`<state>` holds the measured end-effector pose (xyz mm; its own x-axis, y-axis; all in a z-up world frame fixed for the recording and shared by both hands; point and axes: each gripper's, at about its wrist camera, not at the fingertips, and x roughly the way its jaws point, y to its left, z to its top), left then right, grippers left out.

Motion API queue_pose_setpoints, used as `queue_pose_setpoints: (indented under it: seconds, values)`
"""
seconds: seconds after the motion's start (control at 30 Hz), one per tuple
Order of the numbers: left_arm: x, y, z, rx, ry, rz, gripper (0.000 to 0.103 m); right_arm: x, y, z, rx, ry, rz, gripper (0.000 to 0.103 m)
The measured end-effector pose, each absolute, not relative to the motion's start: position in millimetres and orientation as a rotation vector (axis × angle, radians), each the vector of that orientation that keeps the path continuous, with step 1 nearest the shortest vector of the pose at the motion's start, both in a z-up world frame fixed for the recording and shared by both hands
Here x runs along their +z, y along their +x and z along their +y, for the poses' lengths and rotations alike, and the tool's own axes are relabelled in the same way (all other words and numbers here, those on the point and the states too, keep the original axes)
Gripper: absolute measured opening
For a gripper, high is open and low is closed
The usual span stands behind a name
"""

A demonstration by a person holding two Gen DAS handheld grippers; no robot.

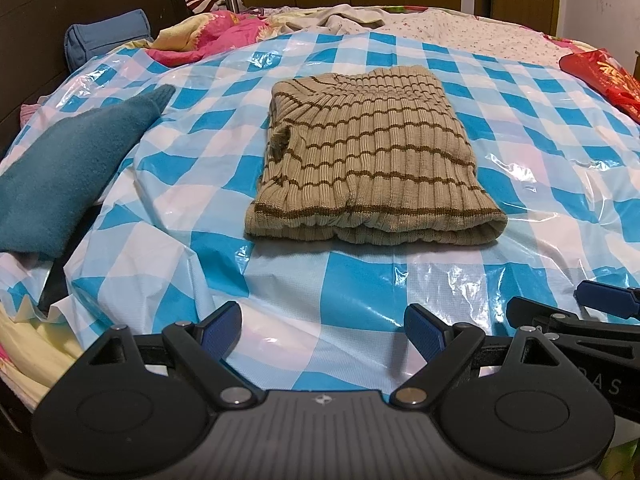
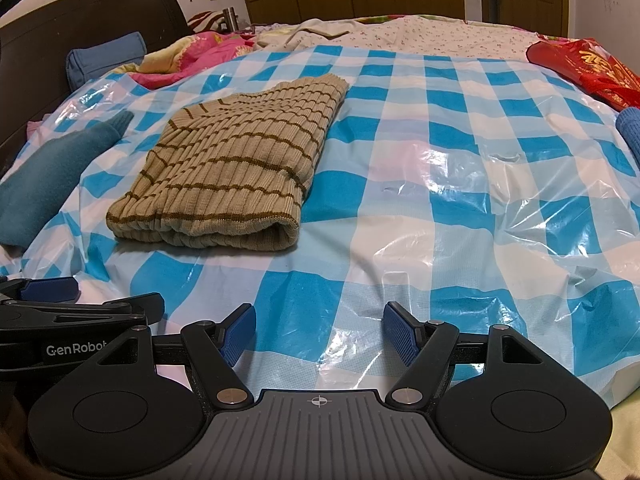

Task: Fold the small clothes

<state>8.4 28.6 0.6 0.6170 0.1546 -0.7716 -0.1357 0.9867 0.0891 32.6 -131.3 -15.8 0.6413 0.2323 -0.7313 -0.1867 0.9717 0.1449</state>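
Observation:
A beige ribbed sweater with brown stripes [image 1: 368, 152] lies folded into a rectangle on the blue-and-white checked plastic sheet [image 1: 360, 288]; it also shows in the right wrist view [image 2: 232, 164], left of centre. My left gripper [image 1: 322, 330] is open and empty, held back from the sweater's near edge. My right gripper [image 2: 319, 330] is open and empty, to the right of the sweater. Each gripper shows at the edge of the other's view: the right gripper [image 1: 592, 312] and the left gripper [image 2: 80, 300].
A teal garment [image 1: 68, 168] lies left of the sweater, also visible in the right wrist view [image 2: 52, 176]. A blue knit item [image 2: 630, 128] sits at the right edge. A red bag [image 2: 588, 68], pink bedding [image 1: 208, 36], a blue pillow [image 1: 104, 40] and the dark headboard [image 1: 60, 8] lie beyond.

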Motion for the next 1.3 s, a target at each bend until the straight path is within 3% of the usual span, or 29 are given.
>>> queue_pose_setpoints:
  seconds: [1.3]
  values:
    - [1.3,8.6,29.0,0.163,0.019,0.888,0.097,-15.6,32.7,-131.9,0.241,0.059,0.841,0.072]
